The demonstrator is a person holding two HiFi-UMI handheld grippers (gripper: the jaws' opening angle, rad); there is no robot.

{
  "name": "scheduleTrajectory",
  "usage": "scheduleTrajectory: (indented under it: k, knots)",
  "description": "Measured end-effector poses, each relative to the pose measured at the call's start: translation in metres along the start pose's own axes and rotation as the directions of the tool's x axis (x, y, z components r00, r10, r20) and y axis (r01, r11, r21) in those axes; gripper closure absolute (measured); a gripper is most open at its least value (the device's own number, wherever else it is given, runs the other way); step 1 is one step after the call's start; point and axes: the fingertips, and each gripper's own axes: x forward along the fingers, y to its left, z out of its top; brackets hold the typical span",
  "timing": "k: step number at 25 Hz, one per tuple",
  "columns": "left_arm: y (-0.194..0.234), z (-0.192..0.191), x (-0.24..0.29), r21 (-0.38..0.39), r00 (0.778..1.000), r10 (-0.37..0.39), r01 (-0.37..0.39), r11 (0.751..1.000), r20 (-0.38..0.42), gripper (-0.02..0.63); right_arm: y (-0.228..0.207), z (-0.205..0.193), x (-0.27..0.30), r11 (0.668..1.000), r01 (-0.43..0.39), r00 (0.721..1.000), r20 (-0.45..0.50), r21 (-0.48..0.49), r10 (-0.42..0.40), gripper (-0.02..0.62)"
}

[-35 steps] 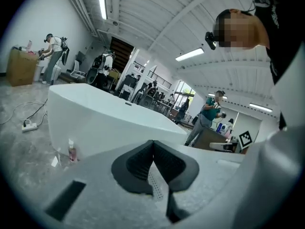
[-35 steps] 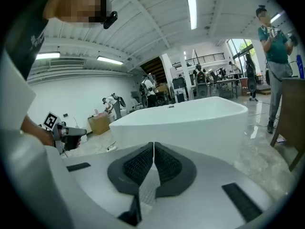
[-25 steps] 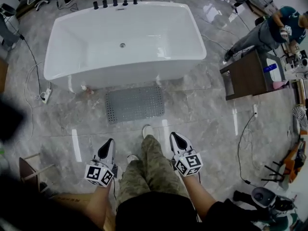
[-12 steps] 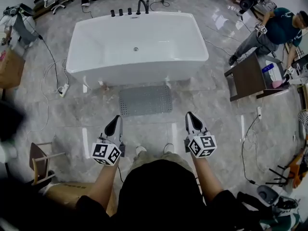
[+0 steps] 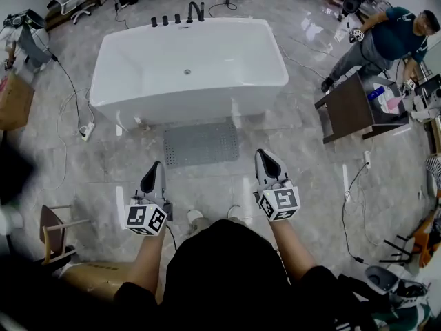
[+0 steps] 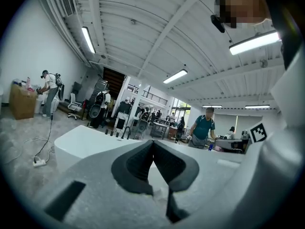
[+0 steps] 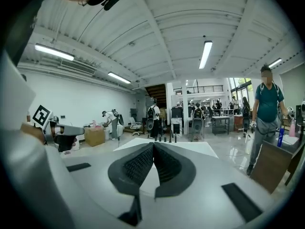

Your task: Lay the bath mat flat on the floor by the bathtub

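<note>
Head view: mat [image 5: 201, 143] lies flat on the floor, ahead of both claws and between their lines, just beside the tub [image 5: 186, 109] wall. The left gripper [image 5: 153, 176] and right gripper [image 5: 266, 160] are held well apart, tips toward the tub, neither touching the mat. Left gripper view: jaws pressed together, nothing between them, tub beyond the tips. Right gripper view: jaws likewise pressed together and empty, tub straight ahead, a person [image 7: 268, 113] standing off to the right.
</note>
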Motion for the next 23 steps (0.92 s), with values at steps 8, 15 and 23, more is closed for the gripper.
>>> scheduleTrajectory:
  k: [8,15,23]
  knots:
    - [0.001,0.006,0.019,-0.025,1.000,0.018,-0.018,1.000,-0.005,0.589,-0.015,0.002,0.003,0.999,0.048,0.999,0.012,0.016,-0.049,0.583]
    - [0.005,0.005,0.017,-0.004,0.999,0.029,-0.029,1.000,-0.015,0.589,-0.020,0.002,-0.003,0.997,0.061,0.998,0.014,0.050,-0.062,0.583]
    - [0.004,0.009,0.017,0.014,1.000,0.024,-0.023,1.000,-0.010,0.589,-0.017,0.009,-0.004,0.998,0.053,0.998,0.012,0.027,-0.053,0.583]
